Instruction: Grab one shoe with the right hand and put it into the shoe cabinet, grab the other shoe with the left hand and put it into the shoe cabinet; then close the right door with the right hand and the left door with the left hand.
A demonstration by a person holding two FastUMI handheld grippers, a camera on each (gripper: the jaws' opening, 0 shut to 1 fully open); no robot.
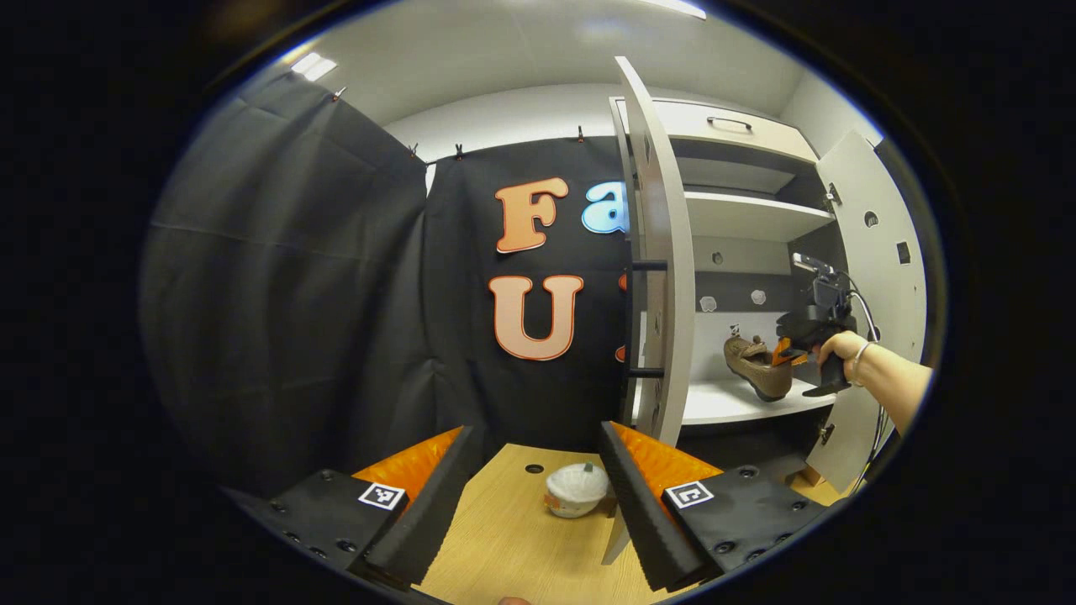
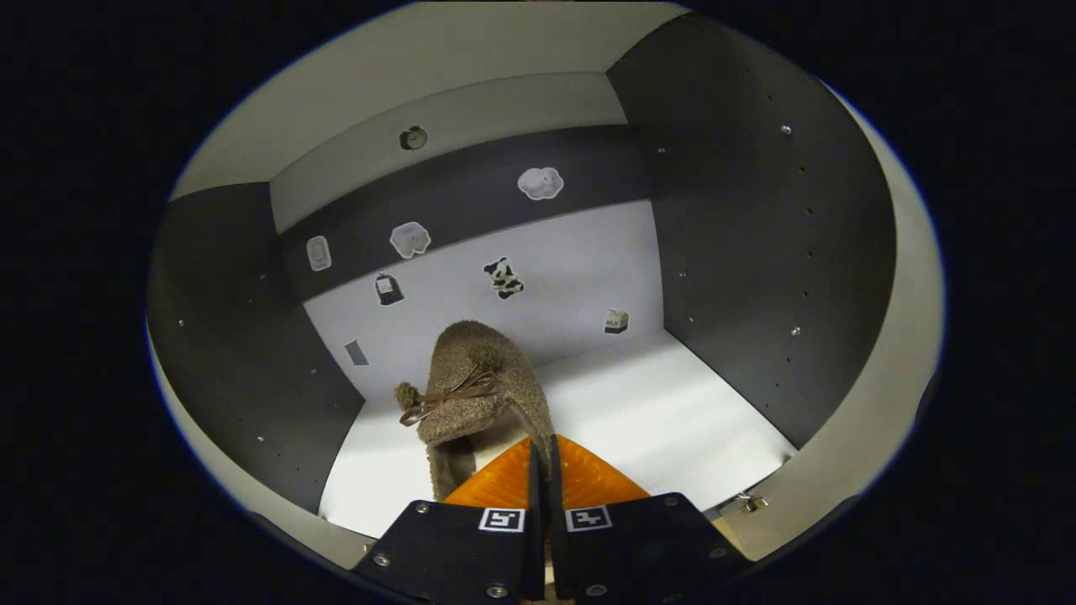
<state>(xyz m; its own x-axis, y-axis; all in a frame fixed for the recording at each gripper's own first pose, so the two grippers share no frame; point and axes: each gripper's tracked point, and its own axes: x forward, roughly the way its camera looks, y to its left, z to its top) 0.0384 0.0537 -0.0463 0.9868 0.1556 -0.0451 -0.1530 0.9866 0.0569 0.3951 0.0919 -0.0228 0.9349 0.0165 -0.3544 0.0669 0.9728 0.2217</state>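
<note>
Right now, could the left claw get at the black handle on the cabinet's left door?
Probably yes. The left claw is open above the table, and the left door stands open edge-on just ahead, its black handle facing the claw's side with nothing between.

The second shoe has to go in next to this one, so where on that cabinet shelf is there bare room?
The shelf is bare from the brown shoe across to the dark right side wall. The left part is crowded: the shoe sits there, pinched by the right gripper, near the left wall.
</note>
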